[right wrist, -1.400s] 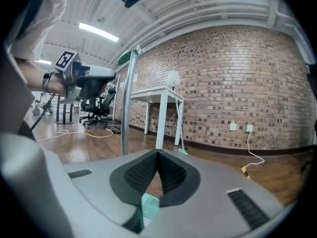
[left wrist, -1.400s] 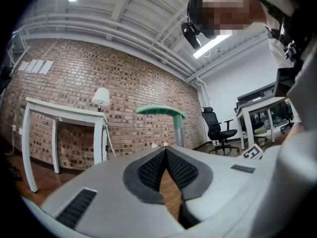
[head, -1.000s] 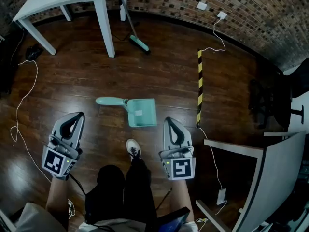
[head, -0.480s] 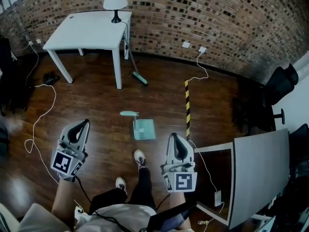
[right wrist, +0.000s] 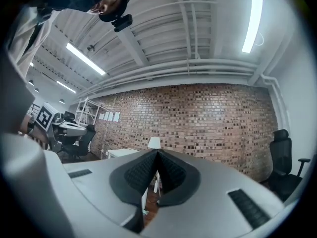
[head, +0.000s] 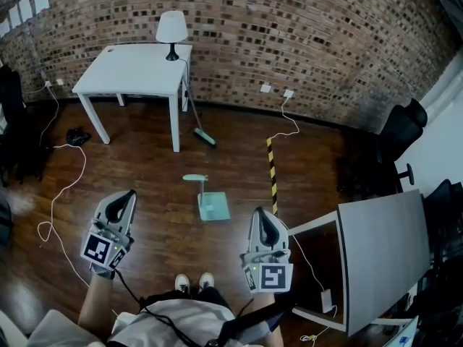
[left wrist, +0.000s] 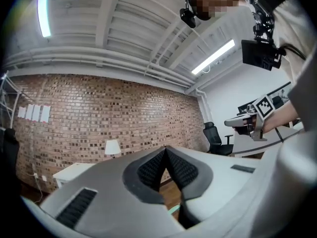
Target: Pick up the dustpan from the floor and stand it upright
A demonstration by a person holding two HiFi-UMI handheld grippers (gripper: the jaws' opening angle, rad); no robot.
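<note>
A mint-green dustpan [head: 210, 201] lies flat on the dark wooden floor in the head view, its handle pointing up-left. My left gripper [head: 128, 194] hangs well left of it and nearer me, shut and empty. My right gripper [head: 260, 212] hovers to the dustpan's right, also shut with nothing in it. Both are held high above the floor and point level at the brick wall. In the left gripper view the jaws [left wrist: 165, 150] meet at their tips, and a sliver of mint green shows below them. In the right gripper view the jaws [right wrist: 157, 153] are pressed together.
A white table [head: 137, 69] with a lamp [head: 172, 29] stands at the back by the brick wall. A mint broom [head: 198, 121] leans against the table. Yellow-black tape [head: 272, 170] runs along the floor right of the dustpan. A grey desk [head: 380, 255] stands at right. Cables [head: 64, 186] trail at left.
The view has risen far above the floor as the person stood up; the dustpan looks smaller and farther. Both grippers rose with the person, still shut and empty.
</note>
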